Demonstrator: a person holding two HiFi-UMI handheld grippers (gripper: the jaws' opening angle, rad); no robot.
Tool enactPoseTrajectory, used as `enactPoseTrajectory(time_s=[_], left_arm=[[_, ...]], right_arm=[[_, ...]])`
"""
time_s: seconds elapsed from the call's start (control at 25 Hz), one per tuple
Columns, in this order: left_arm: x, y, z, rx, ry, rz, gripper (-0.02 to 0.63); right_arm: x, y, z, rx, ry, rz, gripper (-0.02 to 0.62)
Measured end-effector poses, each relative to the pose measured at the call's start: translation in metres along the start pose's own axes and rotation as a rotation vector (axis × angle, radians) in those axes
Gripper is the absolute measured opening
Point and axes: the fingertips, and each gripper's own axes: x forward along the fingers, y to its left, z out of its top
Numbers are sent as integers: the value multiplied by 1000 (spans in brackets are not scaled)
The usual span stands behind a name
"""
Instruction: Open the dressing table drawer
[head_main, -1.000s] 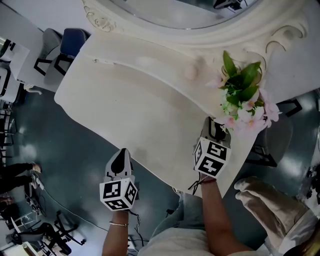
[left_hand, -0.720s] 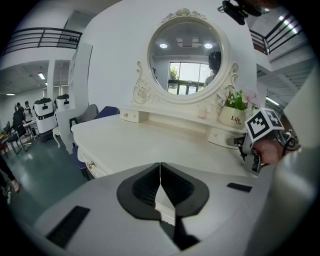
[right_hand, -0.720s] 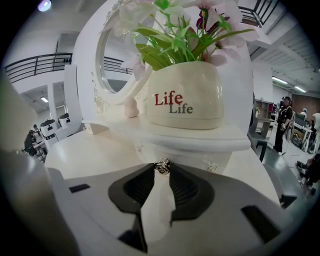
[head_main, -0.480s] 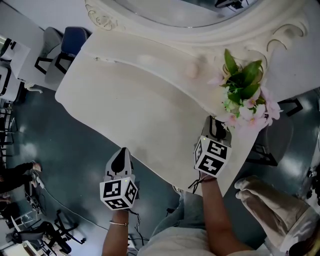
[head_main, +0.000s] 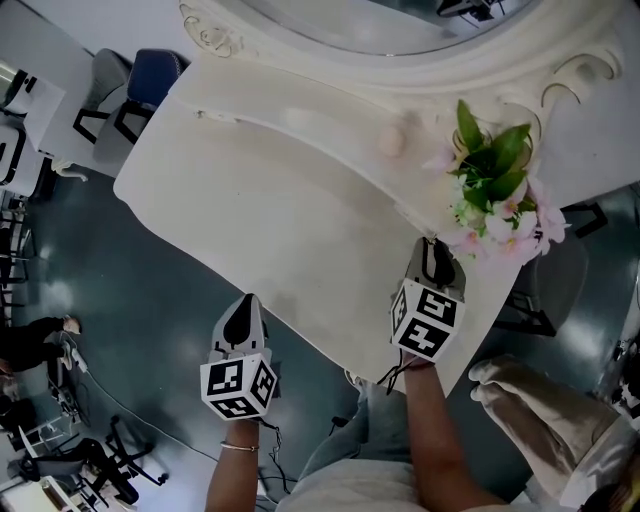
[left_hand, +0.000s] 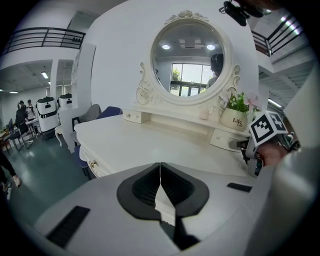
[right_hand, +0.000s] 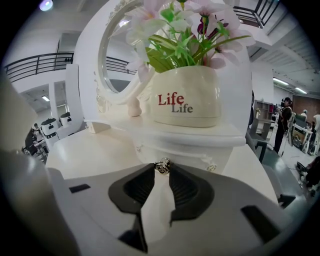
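The worktop (head_main: 280, 200) is a smooth, cream-painted slab with a curved front edge, running from the upper left to the lower right of the head view. Along the top of that frame curls the carved, scrolled frame of a round mirror (head_main: 400, 60). At the right, a glossy cream pot (right_hand: 185, 97) printed with "Life" in red and grey holds pink flowers (head_main: 495, 190) with stiff green leaves. The pot stands on a small raised drawer (right_hand: 175, 147), painted the same cream, with moulded edges.

The knob (right_hand: 162, 166) of that drawer is a small, round, shiny metal ball on its front, at the centre of the right gripper view. Your right tool (right_hand: 162, 170) has just been closing, and the knob now sits pinched between the tips of its ribbed black pads. In the head view that tool lies over the worktop's right end and points up the frame towards the pot. Your forearm rises from the bottom edge behind its marker cube (head_main: 428, 320).

Your left tool (left_hand: 160, 167) has its ribbed pads closed tip to tip, with nothing between them. In the head view it sits at the lower centre-left, pointing up the frame, its tip just beside the worktop's front edge and over the dark, glossy floor (head_main: 120, 300). A thin bracelet (head_main: 237, 448) circles that wrist.
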Motion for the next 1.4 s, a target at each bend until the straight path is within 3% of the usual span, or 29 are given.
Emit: enactPoseTrajectory(time_s=[1.4], left_arm=[[-21, 9, -17, -18, 5, 18, 20]], right_arm=[[-13, 11, -8, -25, 6, 22, 91]])
